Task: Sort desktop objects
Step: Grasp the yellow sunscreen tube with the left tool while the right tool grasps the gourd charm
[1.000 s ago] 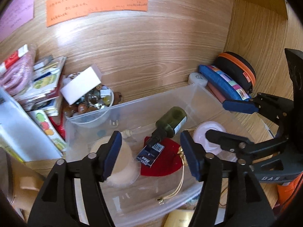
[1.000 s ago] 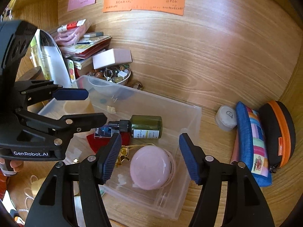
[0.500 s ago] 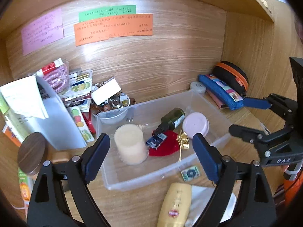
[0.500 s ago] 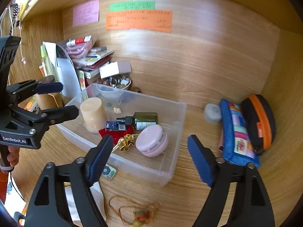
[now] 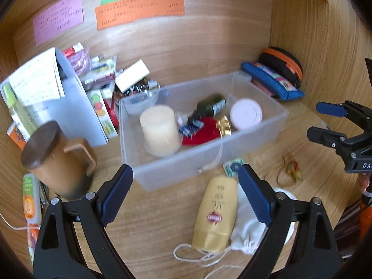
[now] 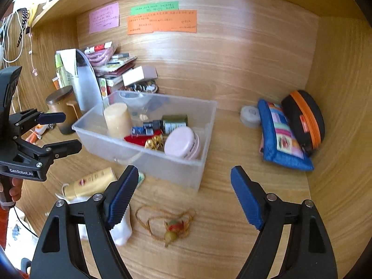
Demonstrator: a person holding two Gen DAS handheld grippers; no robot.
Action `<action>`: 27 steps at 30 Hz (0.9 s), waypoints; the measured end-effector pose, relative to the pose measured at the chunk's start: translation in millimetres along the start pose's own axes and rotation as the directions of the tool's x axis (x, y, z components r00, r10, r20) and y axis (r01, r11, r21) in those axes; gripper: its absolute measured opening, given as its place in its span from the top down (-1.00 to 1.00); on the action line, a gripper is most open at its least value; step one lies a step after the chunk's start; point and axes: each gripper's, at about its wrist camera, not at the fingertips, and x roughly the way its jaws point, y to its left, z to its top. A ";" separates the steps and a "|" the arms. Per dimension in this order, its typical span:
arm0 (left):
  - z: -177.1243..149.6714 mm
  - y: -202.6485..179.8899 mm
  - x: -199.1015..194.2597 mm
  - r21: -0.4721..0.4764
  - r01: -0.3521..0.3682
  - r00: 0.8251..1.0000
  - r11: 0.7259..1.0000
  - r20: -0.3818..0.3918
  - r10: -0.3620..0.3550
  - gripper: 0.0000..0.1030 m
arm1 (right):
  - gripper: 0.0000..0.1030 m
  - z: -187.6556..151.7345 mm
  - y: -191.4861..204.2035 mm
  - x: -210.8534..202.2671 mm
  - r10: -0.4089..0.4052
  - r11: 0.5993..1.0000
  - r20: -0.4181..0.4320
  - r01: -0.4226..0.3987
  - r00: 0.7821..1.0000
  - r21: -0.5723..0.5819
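A clear plastic bin (image 5: 262,134) (image 6: 181,167) stands mid-desk holding a cream candle (image 5: 160,130), a green bottle (image 5: 211,104), a pink round jar (image 6: 182,143), a red pouch (image 5: 204,132) and a gold bow. In front of it lie a yellow tube (image 5: 217,211) (image 6: 93,182), a white drawstring pouch (image 5: 248,227), a small green packet (image 5: 233,166) and a corded charm (image 6: 173,229) (image 5: 291,169). My left gripper (image 5: 186,197) is open and empty, back from the bin's front wall. My right gripper (image 6: 183,197) is open and empty above the charm.
A brown lidded mug (image 5: 55,160) stands left of the bin. Books, papers and a bowl of trinkets (image 5: 141,88) crowd the back left. A blue pencil case (image 6: 281,137), a black-orange case (image 6: 304,118) and a small white disc (image 6: 248,115) lie at the right wall.
Both grippers have pulled back out of and away from the bin, so the desk items in front of it have come into view. Both stay open and empty.
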 end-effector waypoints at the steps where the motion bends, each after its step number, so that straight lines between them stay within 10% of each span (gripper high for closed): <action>1: -3.6 0.1 1.7 -0.003 0.002 1.000 1.000 -0.009 -0.002 -0.80 | -0.54 -4.4 -1.0 0.2 0.001 1.000 -0.006 -0.001 1.000 0.005; 27: -47.8 0.7 44.6 -0.077 0.106 0.978 0.991 -0.171 -0.118 -0.75 | -0.53 -66.1 -0.5 27.2 0.028 0.999 -0.146 -0.021 0.989 0.050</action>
